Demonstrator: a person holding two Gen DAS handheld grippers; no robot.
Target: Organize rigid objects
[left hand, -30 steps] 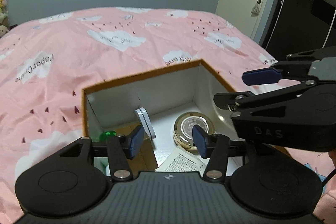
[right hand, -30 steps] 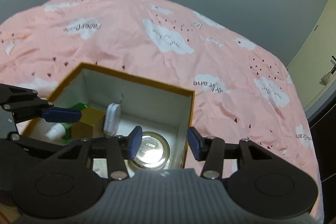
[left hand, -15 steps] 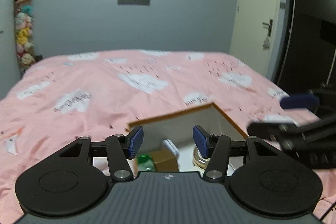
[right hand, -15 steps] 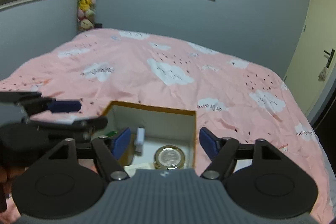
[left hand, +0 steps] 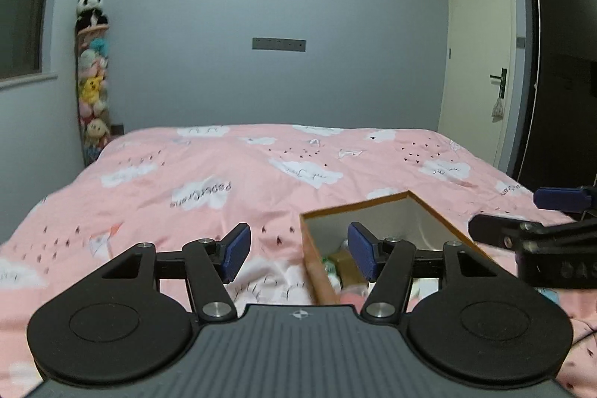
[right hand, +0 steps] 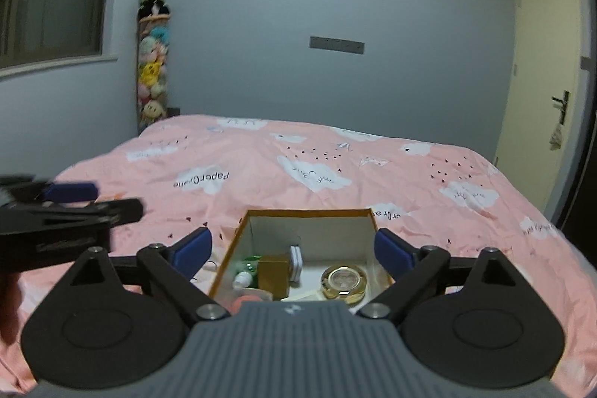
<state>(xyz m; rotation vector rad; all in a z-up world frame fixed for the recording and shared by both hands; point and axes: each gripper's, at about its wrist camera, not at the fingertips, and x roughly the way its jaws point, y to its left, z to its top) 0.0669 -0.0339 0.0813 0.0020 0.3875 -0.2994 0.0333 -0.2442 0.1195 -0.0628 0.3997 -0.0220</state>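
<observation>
Pink bedding printed with white clouds covers the bed where an open cardboard box sits, seen first from the left wrist. The left gripper hangs above the quilt just left of the box, its jaws opening and nothing between its blue pads; it grasps no object. The box's near wall and the gripper's own right finger hide most of the contents, so only a brown carton and a scrap of green show. At the right edge the other tool intrudes, cut off by the frame.

From the right wrist, the right gripper is aimed straight over the box, jaws opening wide and empty, released rather than clenched. The rigid items lie gathered inside, presumably so they stay together on the soft bed: a round gold tin at the right, a white flat case propped on edge against the brown carton, a small white bottle and something green behind it. A pinkish object at the near wall is largely hidden by the tool's body. The left gripper appears blurred at the left edge. Sorting looks close to finished.
</observation>
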